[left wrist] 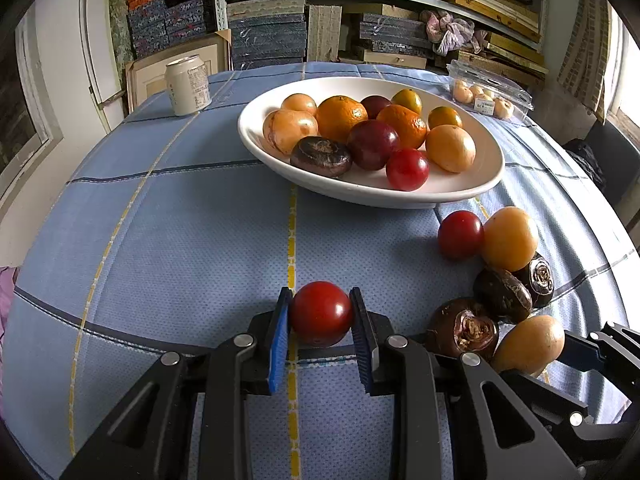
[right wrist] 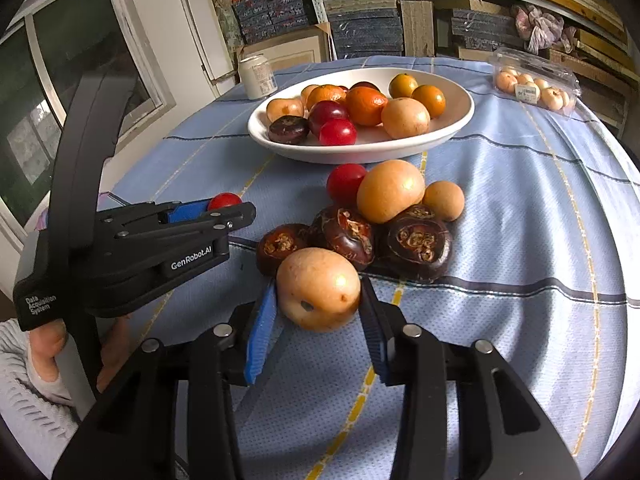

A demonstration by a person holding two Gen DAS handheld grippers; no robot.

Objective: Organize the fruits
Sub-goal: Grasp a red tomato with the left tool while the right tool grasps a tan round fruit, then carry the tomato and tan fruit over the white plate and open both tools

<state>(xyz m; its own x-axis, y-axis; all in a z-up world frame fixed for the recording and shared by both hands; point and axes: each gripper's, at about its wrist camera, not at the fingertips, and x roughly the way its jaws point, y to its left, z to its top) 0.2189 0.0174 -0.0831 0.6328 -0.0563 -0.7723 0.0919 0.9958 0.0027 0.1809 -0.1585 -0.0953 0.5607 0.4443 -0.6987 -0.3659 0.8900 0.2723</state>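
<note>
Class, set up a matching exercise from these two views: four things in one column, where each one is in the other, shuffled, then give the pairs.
Things:
1. red tomato
2. pale yellow fruit
3. drink can
4. clear plastic box

Places:
A. far right of the table
B. between the left gripper fingers
C. standing left of the white bowl
D. between the right gripper fingers

Pairs: 1-B, 2-D, 3-C, 4-A
</note>
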